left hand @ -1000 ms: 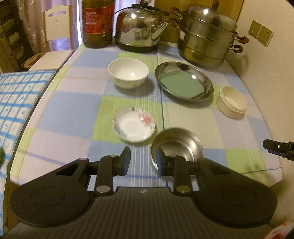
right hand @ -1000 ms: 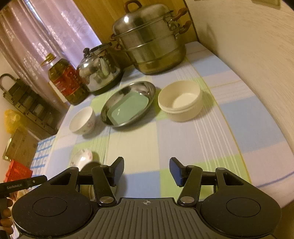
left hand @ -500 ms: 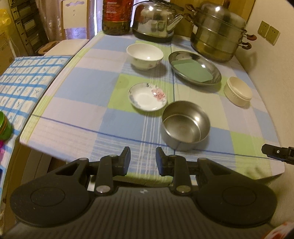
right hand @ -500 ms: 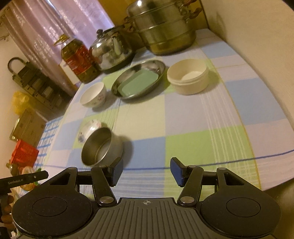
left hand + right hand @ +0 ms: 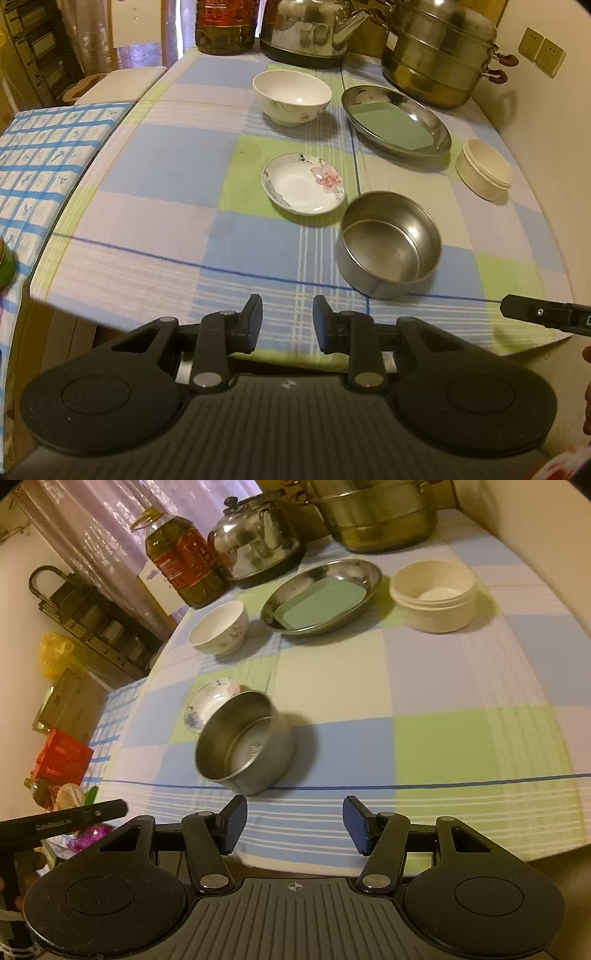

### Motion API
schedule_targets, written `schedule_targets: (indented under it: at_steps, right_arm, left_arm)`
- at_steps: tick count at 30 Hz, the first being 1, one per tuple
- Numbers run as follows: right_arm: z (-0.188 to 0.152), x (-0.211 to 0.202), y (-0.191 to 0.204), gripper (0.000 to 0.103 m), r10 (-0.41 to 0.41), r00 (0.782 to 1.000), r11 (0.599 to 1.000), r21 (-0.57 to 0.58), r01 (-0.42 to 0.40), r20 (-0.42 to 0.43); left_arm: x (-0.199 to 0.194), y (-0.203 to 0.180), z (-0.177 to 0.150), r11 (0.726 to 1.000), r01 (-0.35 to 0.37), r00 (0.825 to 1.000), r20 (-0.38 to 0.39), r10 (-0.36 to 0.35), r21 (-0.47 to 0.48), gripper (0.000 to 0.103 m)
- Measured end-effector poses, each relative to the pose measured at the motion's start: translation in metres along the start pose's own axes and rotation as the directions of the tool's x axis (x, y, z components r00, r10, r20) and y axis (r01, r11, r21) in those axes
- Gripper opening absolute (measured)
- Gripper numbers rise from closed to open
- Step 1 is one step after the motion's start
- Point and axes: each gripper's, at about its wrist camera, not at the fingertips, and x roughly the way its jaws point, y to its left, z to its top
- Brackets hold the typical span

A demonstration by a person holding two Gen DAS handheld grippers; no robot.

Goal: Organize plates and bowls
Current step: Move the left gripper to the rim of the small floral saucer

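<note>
Both grippers have backed off the table edge — left gripper (image 5: 287,321) and right gripper (image 5: 293,823) gape empty, the steel bowl (image 5: 389,243) standing alone, nothing stacked yet.

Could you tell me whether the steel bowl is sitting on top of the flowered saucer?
No, the steel bowl stands on the tablecloth beside the flowered saucer, nearer the camera, in the left wrist view.
</note>
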Motion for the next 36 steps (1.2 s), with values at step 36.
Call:
schedule_targets:
  at_steps: [36]
  right_arm:
    - [0.110, 0.171, 0.083, 0.057, -0.101, 0.994, 0.991, -0.092, 0.097, -0.034]
  left_arm:
    - [0.135, 0.045, 0.125, 0.978, 0.134, 0.988, -0.098, -0.119, 0.162, 0.026]
